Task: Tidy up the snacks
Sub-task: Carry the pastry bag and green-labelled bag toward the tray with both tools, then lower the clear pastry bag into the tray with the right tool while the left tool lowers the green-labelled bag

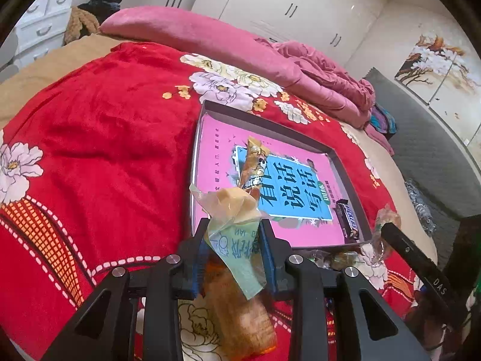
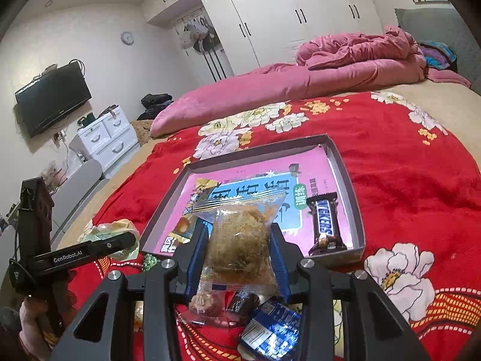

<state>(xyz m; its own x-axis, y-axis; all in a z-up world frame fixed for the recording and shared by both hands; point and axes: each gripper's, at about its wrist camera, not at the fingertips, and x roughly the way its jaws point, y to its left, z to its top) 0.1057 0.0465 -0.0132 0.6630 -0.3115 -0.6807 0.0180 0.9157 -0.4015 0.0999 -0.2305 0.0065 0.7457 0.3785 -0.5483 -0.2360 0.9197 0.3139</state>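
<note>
Clamped between the pads of the right gripper (image 2: 240,234), a clear packet of golden shredded snack (image 2: 242,237), upright, sealed top edge reaching over the near wall of the shallow tray (image 2: 350,186) straight ahead and slightly below; pinched likewise in the left gripper (image 1: 233,231), a pale green-and-cream wrapped snack (image 1: 233,210), tilted, crumpled end leaning toward the same tray (image 1: 351,186). Already inside on the pink-and-blue printed sheet: a Snickers bar (image 2: 326,225), long axis running from near wall toward far wall, hard against the right side, and a brown-and-gold stick pack (image 1: 252,165) lying lengthwise near the left side, partly masked by the held wrapper. Open floor between the two, dead ahead of the right hand's packet, so right hand judged nearer to a clean drop. Still loose on the red floral blanket (image 2: 405,165) in front of the tray: a blue foil packet (image 2: 270,334), an orange-brown bag (image 1: 240,316), and smaller sweets half hidden under gripper frames, too blurred to name. Far-left corner of tray floor cut off by the lifted packets
</note>
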